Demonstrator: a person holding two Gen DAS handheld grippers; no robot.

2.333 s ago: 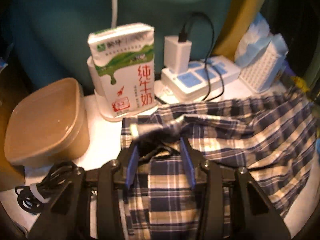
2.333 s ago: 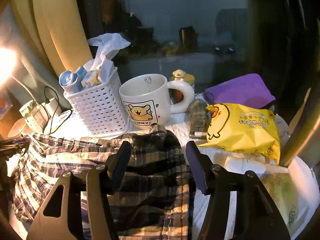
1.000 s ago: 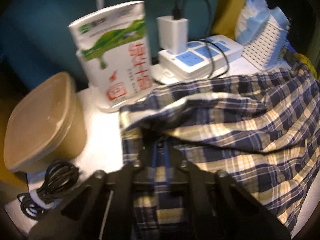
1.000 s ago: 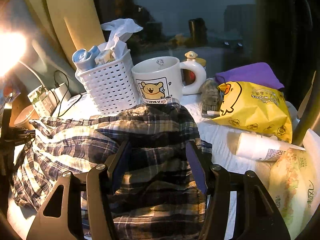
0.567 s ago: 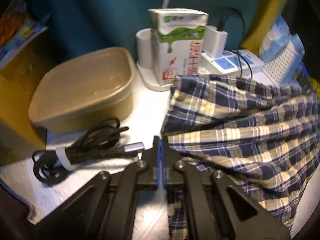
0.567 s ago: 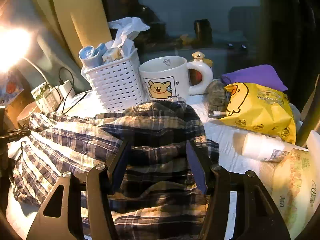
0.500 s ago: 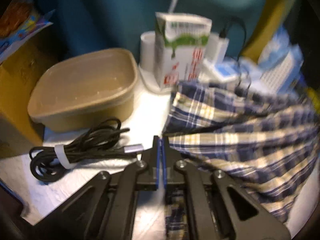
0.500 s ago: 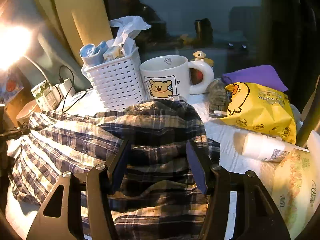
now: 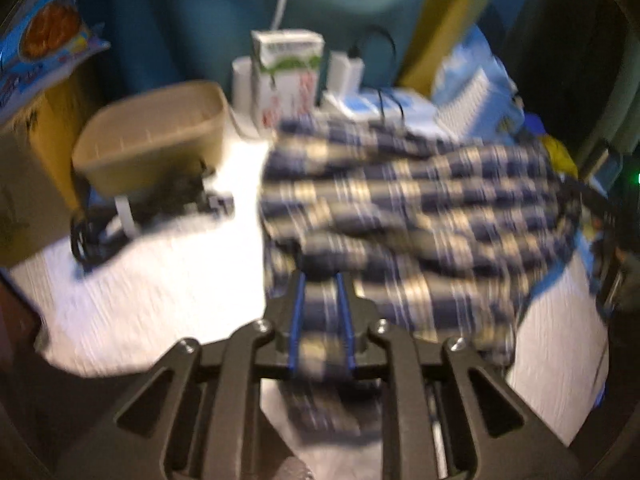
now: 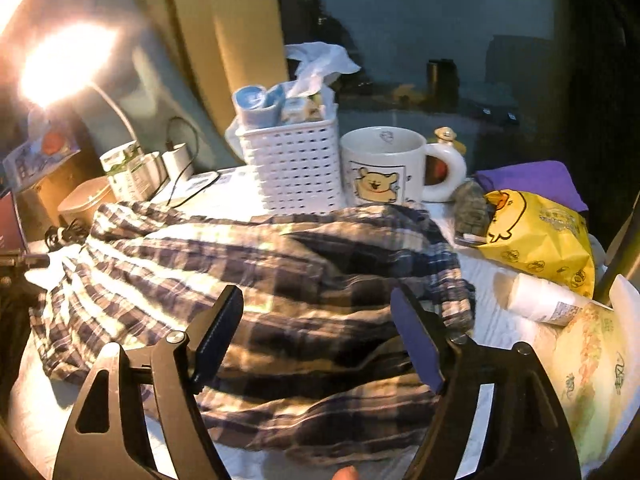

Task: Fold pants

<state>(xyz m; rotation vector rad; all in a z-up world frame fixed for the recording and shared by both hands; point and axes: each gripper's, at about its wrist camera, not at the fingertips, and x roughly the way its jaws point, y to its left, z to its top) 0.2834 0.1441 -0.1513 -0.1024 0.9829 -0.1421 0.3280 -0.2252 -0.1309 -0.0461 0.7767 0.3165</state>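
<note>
Across the white counter (image 10: pixel 488 276) I see the pants (image 10: pixel 256 280), a soft plaid cloth in navy, cream and tan, lying in a rumpled heap with deep folds that fills the middle of both views. My left view is badly smeared, so the check pattern there runs into streaks and edges are hard to place.

The right gripper (image 10: pixel 316 332) hangs over the near part of the heap with its jaws wide apart and opening; cloth lies below and between the black fingers, but the pads press on nothing. The left gripper (image 9: pixel 320 312) has its jaws a narrow way apart and opening, with plaid showing in the gap between the blue pads; through the blur I cannot tell whether the cloth touches them.

Behind the pants stand a white lattice basket (image 10: pixel 296 172) stuffed with tissue and small packs, and just beside it a glossy white mug (image 10: pixel 384 168) with a bear print. To the right lies a crinkled yellow bag (image 10: pixel 536 236) with a duck on it, partly cut off by the gripper frame. At far left sit a tan rounded tub (image 9: pixel 152 136), a milk carton (image 9: pixel 286 80) and a coiled black cable (image 9: pixel 132 216), all soft with blur. A lamp glare whites out the upper left corner of the right view.
</note>
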